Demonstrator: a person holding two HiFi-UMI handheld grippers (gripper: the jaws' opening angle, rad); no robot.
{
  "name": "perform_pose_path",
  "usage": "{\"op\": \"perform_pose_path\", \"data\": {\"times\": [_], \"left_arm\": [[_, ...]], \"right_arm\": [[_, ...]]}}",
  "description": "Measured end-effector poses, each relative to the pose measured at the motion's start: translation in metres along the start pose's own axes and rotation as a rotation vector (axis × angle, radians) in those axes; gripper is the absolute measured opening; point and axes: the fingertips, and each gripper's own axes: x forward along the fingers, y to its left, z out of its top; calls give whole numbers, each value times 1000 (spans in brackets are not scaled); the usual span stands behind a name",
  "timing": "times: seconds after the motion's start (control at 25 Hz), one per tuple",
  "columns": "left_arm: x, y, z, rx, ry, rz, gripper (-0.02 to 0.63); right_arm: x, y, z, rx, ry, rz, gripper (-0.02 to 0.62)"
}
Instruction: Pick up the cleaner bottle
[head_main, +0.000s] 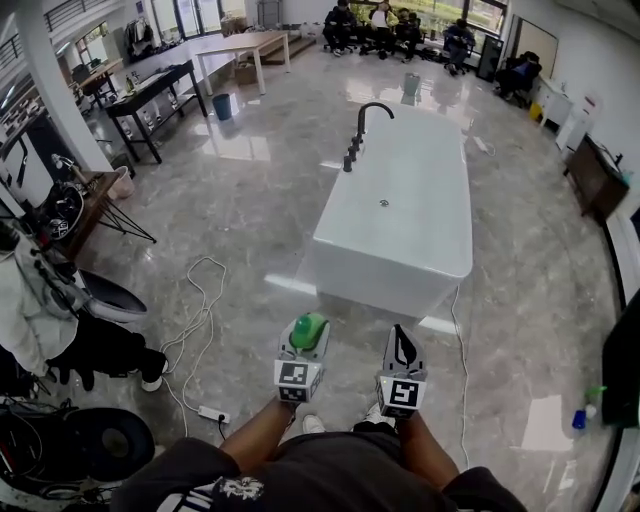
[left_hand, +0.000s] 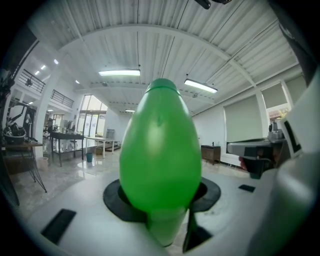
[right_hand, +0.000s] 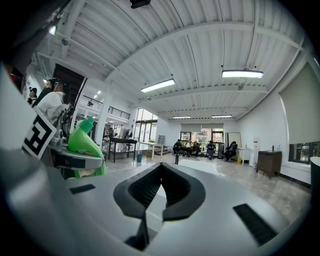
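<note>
The cleaner bottle (head_main: 308, 328) is bright green and egg-shaped, and it sits upright between the jaws of my left gripper (head_main: 303, 347), which is shut on it. In the left gripper view the bottle (left_hand: 160, 145) fills the middle of the picture, and its lower part sits between the black pads (left_hand: 210, 192) of that gripper (left_hand: 162, 202). My right gripper (head_main: 401, 345) is held beside it, a little to the right, shut with nothing in it. In the right gripper view that gripper (right_hand: 159, 182) has its black jaws together. The bottle (right_hand: 84, 141) shows there at the left.
A white freestanding bathtub (head_main: 440, 255) with a black faucet (head_main: 365, 120) stands just ahead on the marble floor. White cables (head_main: 200, 310) and a power strip (head_main: 213, 413) lie on the floor at the left. A spray bottle (head_main: 585, 408) stands at the right. Tables and seated people are far back.
</note>
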Motion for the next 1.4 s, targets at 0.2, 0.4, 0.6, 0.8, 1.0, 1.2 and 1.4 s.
{"op": "perform_pose_path", "data": {"times": [0.2,0.4,0.6,0.8,1.0,1.2,1.4], "left_arm": [[35,-40,8,13,1,-17,181],[71,-81,23,16,0,-25,181],[99,-108,31,16,-3,-11,181],[118,-121,33,1,-5,9,181],[130,-121,34,17,7,-3,181],[130,-113,35,28,4,-16,181],[133,-104,37,33,8,-21,181]], "right_arm": [[-1,-53,2,-10,-10,-15,15],[5,-108,6,-5,-54,-25,15],[11,-152,11,-2,-48,-31,15],[19,-175,11,-4,-59,-28,15],[26,-180,10,6,-60,-45,15],[30,-176,6,19,-51,-73,15],[36,-171,9,20,-63,-83,15]]}}
